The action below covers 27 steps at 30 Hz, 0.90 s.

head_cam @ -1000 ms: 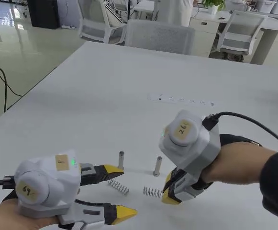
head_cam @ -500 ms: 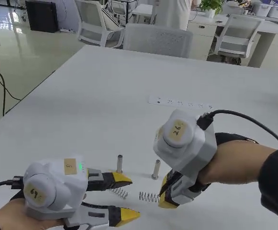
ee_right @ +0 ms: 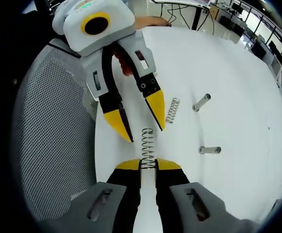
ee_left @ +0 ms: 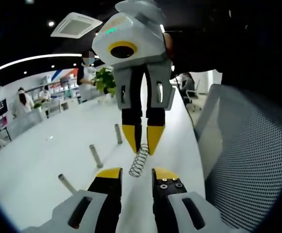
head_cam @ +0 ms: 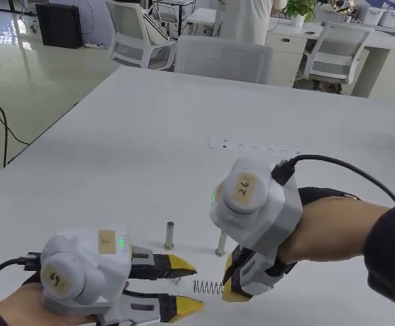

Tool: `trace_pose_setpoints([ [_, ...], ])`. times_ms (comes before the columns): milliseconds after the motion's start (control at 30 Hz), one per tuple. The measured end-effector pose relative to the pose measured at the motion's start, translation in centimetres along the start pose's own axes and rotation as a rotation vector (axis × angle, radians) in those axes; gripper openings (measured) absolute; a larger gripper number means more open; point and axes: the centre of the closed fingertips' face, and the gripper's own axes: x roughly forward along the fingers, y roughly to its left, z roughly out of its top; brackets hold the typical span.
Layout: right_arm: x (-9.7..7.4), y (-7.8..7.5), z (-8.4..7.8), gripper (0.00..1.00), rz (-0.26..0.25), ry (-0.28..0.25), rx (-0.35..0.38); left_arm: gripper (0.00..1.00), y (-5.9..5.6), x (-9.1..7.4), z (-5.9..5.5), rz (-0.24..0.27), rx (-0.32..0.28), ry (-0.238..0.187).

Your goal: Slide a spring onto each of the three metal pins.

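My right gripper (head_cam: pixel 230 291) (ee_right: pixel 148 165) is shut on one end of a spring (head_cam: pixel 207 286) (ee_right: pixel 147 143) and holds it level, just above the white table (head_cam: pixel 149 136). The spring's free end points at my left gripper (head_cam: pixel 187 285) (ee_left: pixel 137 174), which is open with its yellow tips on either side of that end. In the left gripper view the right gripper (ee_left: pixel 143 141) hangs over the spring (ee_left: pixel 139 160). Three upright metal pins (ee_left: pixel 117 133) (ee_left: pixel 95 155) (ee_left: pixel 65 183) stand bare; two of these pins (head_cam: pixel 170 234) (head_cam: pixel 221 243) appear in the head view. A second spring (ee_right: pixel 172 110) lies loose beside the left gripper (ee_right: pixel 140 119).
A flush power strip (head_cam: pixel 255 146) sits in the tabletop beyond the pins. Grey mesh chairs (head_cam: pixel 224 58) stand along the far edge. The right gripper's black cable (head_cam: pixel 340 166) arcs over the person's sleeve. The near table edge lies just below both grippers.
The left gripper has moved right, and its open jaws now flank the free end of the held spring. The right gripper has edged left with the spring. The loose spring is now behind the left jaw.
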Motion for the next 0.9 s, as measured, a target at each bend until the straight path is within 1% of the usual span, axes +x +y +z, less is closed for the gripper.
trace_pose_setpoints([
  [267, 0.1, 0.6, 0.0, 0.08, 0.019, 0.012, -0.017, 0.09, -0.5, 0.2, 0.0, -0.020, 0.020, 0.004],
  [367, 0.1, 0.7, 0.1, 0.08, 0.023, 0.010, -0.020, 0.04, -0.7, 0.3, -0.1, -0.023, 0.036, 0.010],
  [500, 0.0, 0.8, 0.2, 0.08, 0.024, 0.007, -0.019, 0.04, -0.7, 0.3, -0.3, -0.027, 0.040, 0.018],
  [667, -0.5, 0.7, 0.5, 0.08, 0.022, -0.008, -0.007, 0.03, -0.6, 0.3, -0.3, -0.024, 0.043, 0.022],
  [767, -1.0, 0.8, 1.1, 0.08, 0.021, -0.040, 0.004, 0.03, -0.5, 0.3, -0.4, -0.022, 0.040, 0.027],
  [900, -1.4, 0.7, 1.6, 0.08, 0.013, -0.067, 0.007, 0.02, -0.4, 0.4, -0.5, -0.020, 0.040, 0.029],
])
